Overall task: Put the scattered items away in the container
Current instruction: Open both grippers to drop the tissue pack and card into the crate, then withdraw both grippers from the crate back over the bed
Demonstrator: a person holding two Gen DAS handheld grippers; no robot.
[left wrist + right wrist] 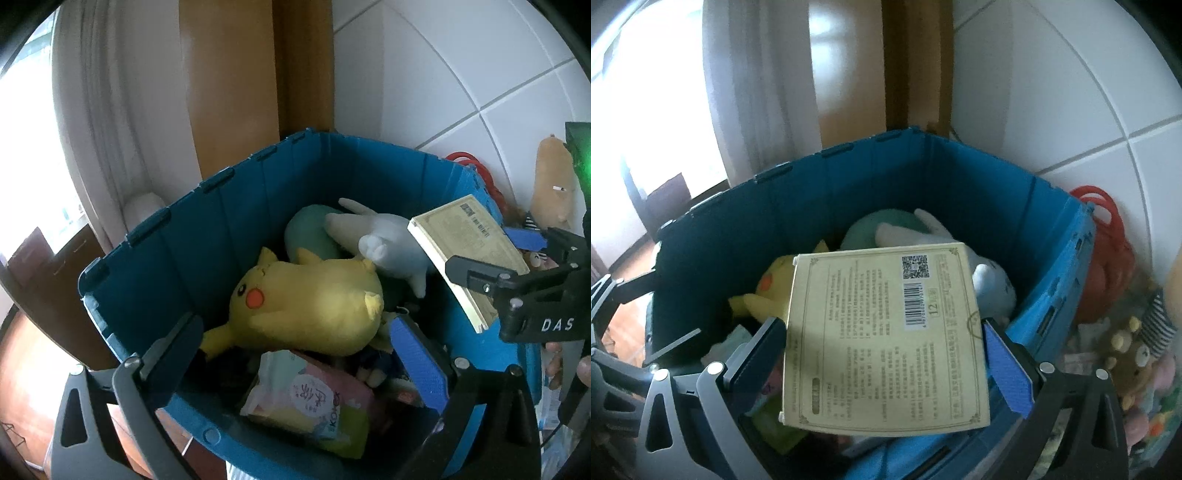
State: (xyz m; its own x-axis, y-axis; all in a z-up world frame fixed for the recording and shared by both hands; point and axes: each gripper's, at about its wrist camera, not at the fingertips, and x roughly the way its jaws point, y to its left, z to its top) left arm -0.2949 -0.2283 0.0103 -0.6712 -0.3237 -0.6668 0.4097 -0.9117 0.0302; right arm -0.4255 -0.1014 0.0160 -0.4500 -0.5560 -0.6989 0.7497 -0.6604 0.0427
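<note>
Over the blue bin [979,177], a flat yellow box [882,332] is held tight by the right hand-held gripper [886,354]. The left hand-held gripper [303,354] is spread wide and empty above a yellow toy [306,295] inside the bin.

Deep blue crate [236,221] fills mid-frame. Inside it, a bright yellow plush [310,295] with an orange-red cheek, a pale white-blue plush [388,243], and a pastel pink-and-green packet [314,402]. At centre of the right view, a cream box [886,332], black barcode. Red handles [1108,221] at right.
</note>
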